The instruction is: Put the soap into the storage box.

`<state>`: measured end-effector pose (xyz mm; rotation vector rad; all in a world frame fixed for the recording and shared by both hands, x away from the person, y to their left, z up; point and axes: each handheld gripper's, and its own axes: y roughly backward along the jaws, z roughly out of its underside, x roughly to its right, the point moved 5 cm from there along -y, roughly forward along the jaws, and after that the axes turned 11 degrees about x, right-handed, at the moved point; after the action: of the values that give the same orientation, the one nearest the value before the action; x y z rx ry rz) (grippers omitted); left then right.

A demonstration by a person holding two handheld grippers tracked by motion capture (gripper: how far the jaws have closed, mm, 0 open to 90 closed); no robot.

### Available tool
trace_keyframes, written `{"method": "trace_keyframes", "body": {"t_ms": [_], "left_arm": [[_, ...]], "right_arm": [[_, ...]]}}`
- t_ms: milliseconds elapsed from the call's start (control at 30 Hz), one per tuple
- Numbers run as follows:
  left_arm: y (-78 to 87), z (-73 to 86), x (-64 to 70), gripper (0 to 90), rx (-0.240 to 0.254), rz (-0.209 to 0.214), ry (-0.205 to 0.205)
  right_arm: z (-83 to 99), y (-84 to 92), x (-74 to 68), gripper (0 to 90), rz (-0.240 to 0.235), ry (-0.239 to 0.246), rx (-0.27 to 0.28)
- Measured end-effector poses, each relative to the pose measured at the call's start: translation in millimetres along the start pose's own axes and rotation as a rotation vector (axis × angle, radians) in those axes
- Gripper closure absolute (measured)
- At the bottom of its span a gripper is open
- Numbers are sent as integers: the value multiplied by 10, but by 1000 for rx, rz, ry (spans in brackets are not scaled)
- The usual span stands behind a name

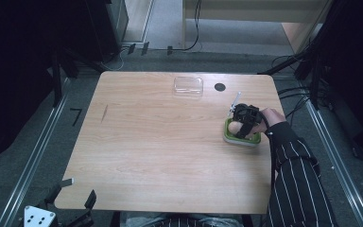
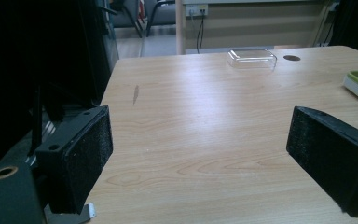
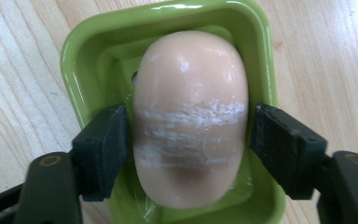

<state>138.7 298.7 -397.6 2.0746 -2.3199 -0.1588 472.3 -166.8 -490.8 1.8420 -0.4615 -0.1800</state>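
Right gripper (image 3: 189, 140) points down over a green soap dish (image 3: 77, 70) at the right side of the tabletop (image 1: 160, 142). A peach-coloured bar of soap (image 3: 191, 116) lies in the dish, lengthwise between the fingers (image 3: 103, 149). The left finger sits against the bar's flank; a thin gap shows at the right one, so the grip reads as released, not clenched. White scuff bands across the bar's middle line up with the pads.

Judgement: the soap rests in the dish on its own weight, and the dish's raised rim keeps it from sliding.

Left gripper (image 2: 200, 154) is parked low at the near left corner of the tabletop, fingers (image 2: 86, 154) spread wide with nothing between them, out of the working area. A clear plastic lid (image 1: 188, 87) sits at the far edge, well apart from the dish, beside a dark round spot (image 1: 220, 87).
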Motion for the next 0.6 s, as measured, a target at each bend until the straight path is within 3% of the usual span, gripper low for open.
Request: {"method": "trace_keyframes", "body": {"t_ms": [333,600], "left_arm": [[-26,-10,20,72,3,3,-2],[-49,-14,41,72,0,8,-10]], "right_arm": [[7,20,-9,246,12,-13,-15],[38,72,-12,157,-3,-82,-23]]}}
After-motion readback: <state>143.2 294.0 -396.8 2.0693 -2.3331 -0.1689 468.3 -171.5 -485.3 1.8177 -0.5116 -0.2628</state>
